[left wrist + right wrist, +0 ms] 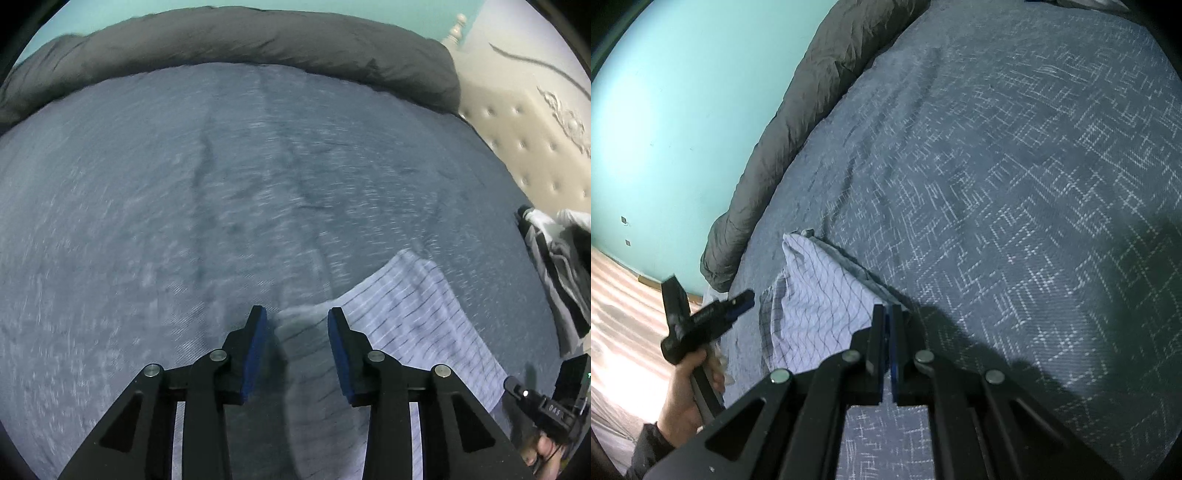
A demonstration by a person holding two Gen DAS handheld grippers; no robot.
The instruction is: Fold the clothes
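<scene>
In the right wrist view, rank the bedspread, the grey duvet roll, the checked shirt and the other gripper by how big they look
1. bedspread
2. grey duvet roll
3. checked shirt, though it sits nearer the camera than the roll
4. left gripper, smallest

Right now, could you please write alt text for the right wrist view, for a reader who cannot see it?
The black right gripper, jaws shut, pinches the edge of a pale blue checked cloth lying on a blue-grey patterned bedspread. At left, a hand holds the black left gripper beside the cloth, a rolled grey duvet and turquoise wall behind.
</scene>
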